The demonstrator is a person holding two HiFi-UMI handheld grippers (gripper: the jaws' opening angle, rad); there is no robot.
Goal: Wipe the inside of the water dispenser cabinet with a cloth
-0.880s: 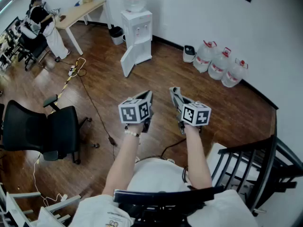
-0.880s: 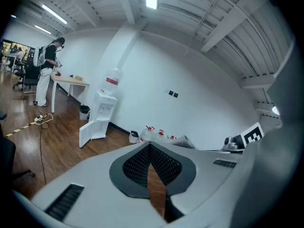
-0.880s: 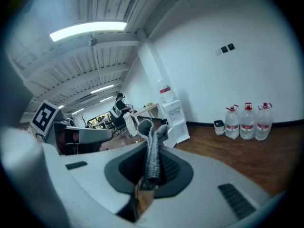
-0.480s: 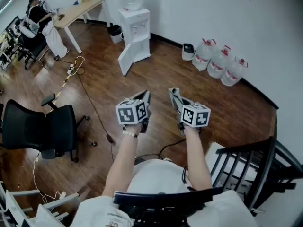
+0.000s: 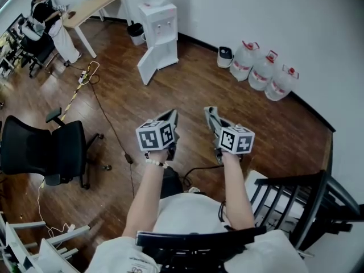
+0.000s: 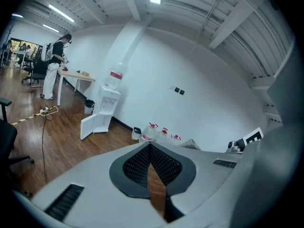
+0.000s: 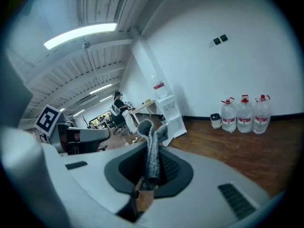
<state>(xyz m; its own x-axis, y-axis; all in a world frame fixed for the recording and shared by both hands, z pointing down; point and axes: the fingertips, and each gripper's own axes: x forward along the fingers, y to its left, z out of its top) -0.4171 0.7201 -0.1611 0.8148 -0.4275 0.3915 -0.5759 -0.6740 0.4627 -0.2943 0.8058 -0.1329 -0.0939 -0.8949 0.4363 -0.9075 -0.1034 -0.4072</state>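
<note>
One-handed: pinches limp, light cloth [image 7: 151, 148] at its fold in right gripper [image 5: 211, 113]; holds left gripper [image 5: 173, 115] closed, empty; probably wipes better bunched.

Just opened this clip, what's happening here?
A person stands across the room from the water dispenser, one gripper in each hand. The right hand-held gripper is shut on a grey cloth; the left hand-held gripper is shut and empty. The dispenser's cabinet door is open, but wiping has not begun: both grippers are far from it, over the wood floor.
</note>
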